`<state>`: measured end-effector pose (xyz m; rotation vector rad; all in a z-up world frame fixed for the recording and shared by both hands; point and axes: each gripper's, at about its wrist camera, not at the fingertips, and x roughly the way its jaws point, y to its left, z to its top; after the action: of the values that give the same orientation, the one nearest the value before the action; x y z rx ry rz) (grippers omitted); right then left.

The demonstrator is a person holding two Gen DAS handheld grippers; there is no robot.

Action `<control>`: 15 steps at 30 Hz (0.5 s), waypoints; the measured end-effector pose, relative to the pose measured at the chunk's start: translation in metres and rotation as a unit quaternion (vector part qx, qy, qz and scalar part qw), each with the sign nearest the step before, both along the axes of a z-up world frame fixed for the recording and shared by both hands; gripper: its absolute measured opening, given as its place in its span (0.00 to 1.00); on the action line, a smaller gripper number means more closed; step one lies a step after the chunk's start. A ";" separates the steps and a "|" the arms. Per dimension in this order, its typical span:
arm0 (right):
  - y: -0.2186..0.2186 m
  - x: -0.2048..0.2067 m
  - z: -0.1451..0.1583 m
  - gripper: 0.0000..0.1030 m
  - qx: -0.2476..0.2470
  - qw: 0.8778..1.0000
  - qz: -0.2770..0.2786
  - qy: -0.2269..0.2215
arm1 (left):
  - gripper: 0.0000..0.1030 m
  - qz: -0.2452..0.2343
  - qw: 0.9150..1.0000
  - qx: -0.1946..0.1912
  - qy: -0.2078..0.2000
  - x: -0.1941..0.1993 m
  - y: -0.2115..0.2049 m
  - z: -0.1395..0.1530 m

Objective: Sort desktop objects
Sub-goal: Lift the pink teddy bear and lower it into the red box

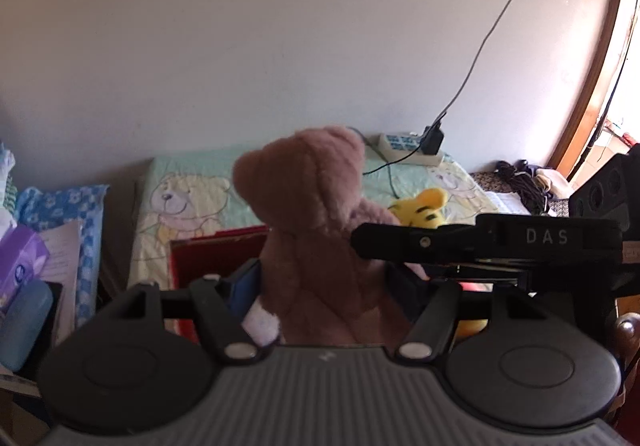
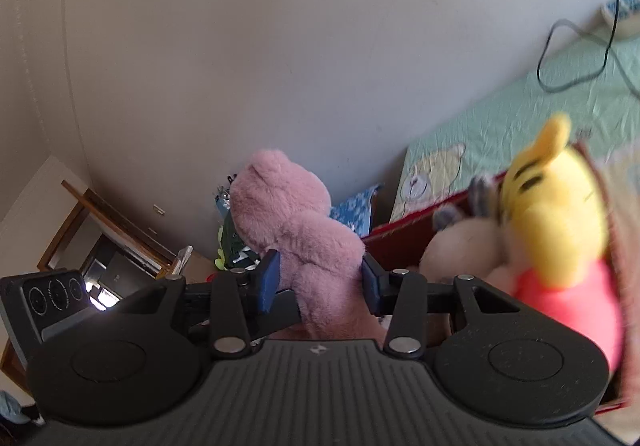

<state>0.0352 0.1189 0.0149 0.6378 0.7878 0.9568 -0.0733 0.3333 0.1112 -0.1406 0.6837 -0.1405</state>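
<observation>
Right wrist: both grippers [image 2: 318,282] [image 1: 320,286] pinch pink bear [image 2: 304,230].

A pink plush bear [image 2: 304,230]; a yellow plush toy [image 2: 556,213] in red; a mint sheet [image 1: 192,197] printed with cartoon bears.

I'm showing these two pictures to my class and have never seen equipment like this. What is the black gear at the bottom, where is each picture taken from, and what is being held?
No robot here: a person carries a hand-held claw in each hand, each with a camera looking along its two fingers. One picture comes from the left claw, the other from the right claw. Both are closed on the same pink teddy bear, which each camera sees from its own side. Behind it a red box holds a yellow plush toy. It sits on a green bear-print sheet, with a power strip by the wall.
</observation>
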 end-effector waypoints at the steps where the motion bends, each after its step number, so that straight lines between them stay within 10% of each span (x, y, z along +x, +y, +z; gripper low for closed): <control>1: 0.010 0.001 -0.008 0.43 -0.006 1.000 -0.002 0.008 | 0.68 -0.001 1.000 -0.001 0.012 0.003 0.007 -0.010; 15: 0.046 -0.005 -0.056 0.26 -0.073 0.995 -0.017 0.071 | 0.61 -0.029 0.997 -0.008 0.069 0.004 0.037 -0.071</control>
<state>0.0303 0.1646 -0.0414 0.5944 0.9599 0.8207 -0.0698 0.3706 0.0401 -0.1462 0.8240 -0.1933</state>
